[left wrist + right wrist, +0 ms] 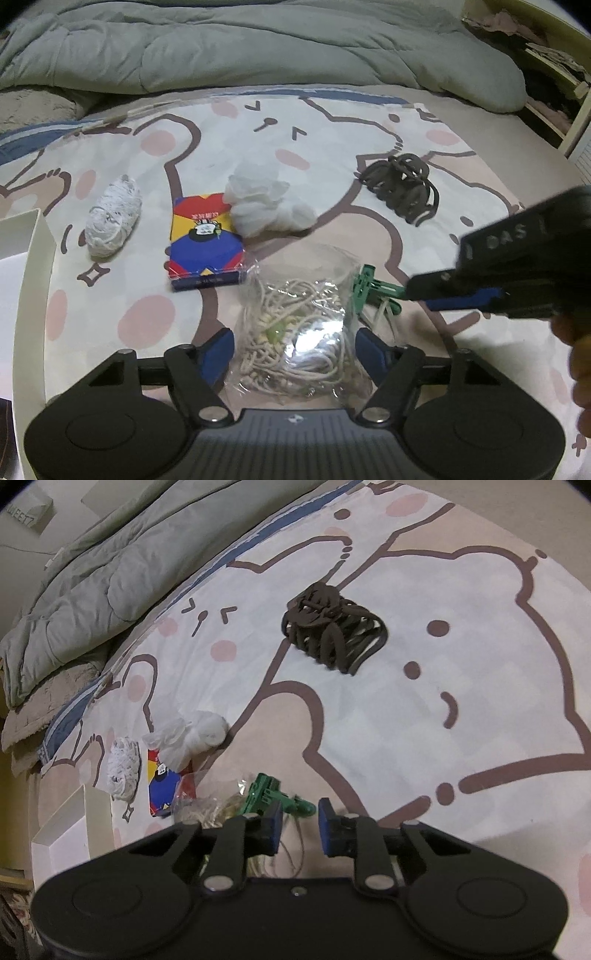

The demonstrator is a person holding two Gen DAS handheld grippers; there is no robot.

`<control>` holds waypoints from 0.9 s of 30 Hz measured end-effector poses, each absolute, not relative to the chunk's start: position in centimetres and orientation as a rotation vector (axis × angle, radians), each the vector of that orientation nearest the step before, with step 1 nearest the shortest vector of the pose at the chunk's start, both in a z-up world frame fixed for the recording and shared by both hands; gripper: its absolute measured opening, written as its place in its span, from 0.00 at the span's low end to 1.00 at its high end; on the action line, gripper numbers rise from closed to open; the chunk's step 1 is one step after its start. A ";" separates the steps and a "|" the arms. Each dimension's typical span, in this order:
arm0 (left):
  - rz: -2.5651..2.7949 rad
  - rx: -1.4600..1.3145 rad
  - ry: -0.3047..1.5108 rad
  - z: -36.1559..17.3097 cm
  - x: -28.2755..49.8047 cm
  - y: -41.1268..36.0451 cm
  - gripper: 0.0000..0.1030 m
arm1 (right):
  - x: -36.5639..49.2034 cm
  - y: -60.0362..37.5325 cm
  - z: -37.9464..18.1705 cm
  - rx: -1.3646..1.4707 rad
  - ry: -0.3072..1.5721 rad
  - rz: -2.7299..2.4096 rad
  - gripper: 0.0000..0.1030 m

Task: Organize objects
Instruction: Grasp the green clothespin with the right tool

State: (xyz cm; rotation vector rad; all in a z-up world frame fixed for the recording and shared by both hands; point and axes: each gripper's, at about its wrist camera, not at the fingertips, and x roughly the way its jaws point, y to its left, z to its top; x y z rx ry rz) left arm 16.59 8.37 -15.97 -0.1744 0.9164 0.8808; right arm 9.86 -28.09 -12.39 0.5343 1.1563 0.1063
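Observation:
Objects lie on a cartoon-print bedsheet. My left gripper (294,343) is open, its fingers on either side of a clear bag of cords (299,328). A green plastic clip (371,290) lies just right of the bag. My right gripper (300,821) is open with the green clip (275,794) just ahead of its fingertips; it enters the left wrist view (424,291) from the right. Farther off lie a colourful card box (205,240), a white yarn ball (112,218), crumpled white plastic (266,205) and a brown hair claw (402,184).
A white open box (35,280) stands at the left edge of the bed. A grey-green quilt (258,44) is bunched along the far side. Shelving (554,74) stands at the far right.

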 end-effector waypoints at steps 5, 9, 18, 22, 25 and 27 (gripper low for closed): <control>0.892 -0.194 0.909 -16.2 16.4 8.4 0.76 | 10.2 -27.3 -13.2 0.524 1.163 0.115 0.20; 0.914 -0.212 0.917 -16.5 16.2 8.9 0.85 | 10.2 -27.0 -13.4 0.502 1.155 0.129 0.11; 0.905 -0.279 0.936 -16.4 16.3 9.1 0.69 | 9.5 -26.8 -11.3 0.420 1.087 0.186 0.03; 0.912 -0.318 0.936 -15.8 15.6 8.9 0.63 | 8.7 -27.3 -10.2 0.404 1.073 0.212 0.02; 0.911 -0.322 0.946 -15.4 14.9 8.5 0.62 | 7.9 -27.8 -9.5 0.391 1.064 0.223 0.02; 0.912 -0.317 0.952 -15.0 14.3 8.0 0.61 | 7.3 -28.2 -9.1 0.397 1.061 0.232 0.02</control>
